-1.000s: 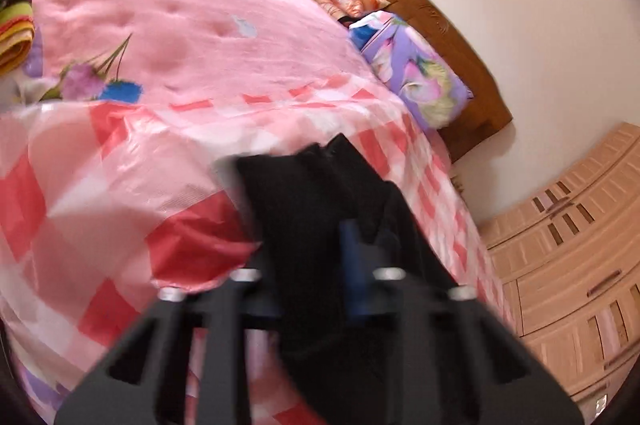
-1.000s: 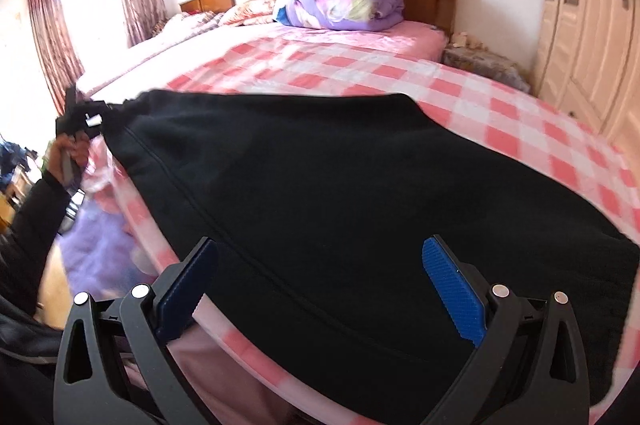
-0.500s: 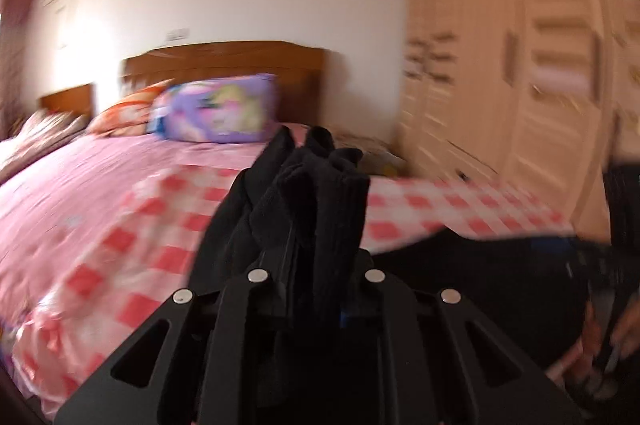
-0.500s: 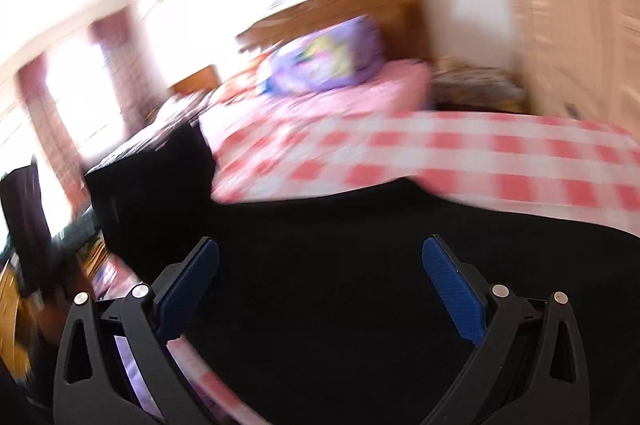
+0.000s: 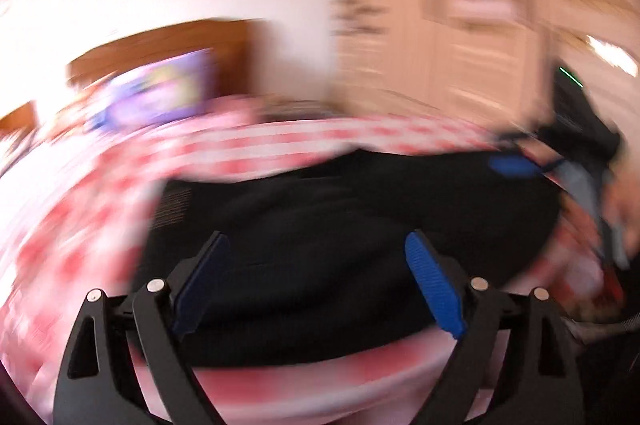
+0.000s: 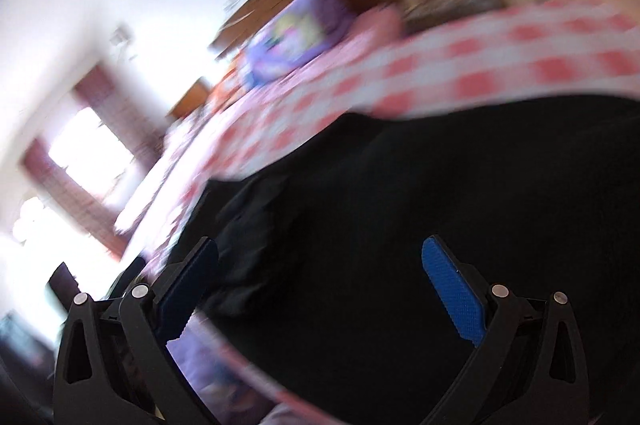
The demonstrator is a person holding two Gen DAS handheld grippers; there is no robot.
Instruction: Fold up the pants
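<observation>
Pants (image 5: 340,225), black, lie spread on the red-and-white checked bedcover (image 5: 260,141), right ahead of and below both pairs of tongs; in the left wrist view their long side runs left to right across the bed. Both views are blurred (which end is the waist I cannot tell). Far ahead sits a purple flowered bundle (image 6: 296,29) against the wooden headboard (image 5: 168,41). The left tongs (image 5: 316,281) have just been opening and stand wide, nothing pinched between the pads. The right tongs (image 6: 320,289) also gape wide above the cloth, gripping nothing.
</observation>
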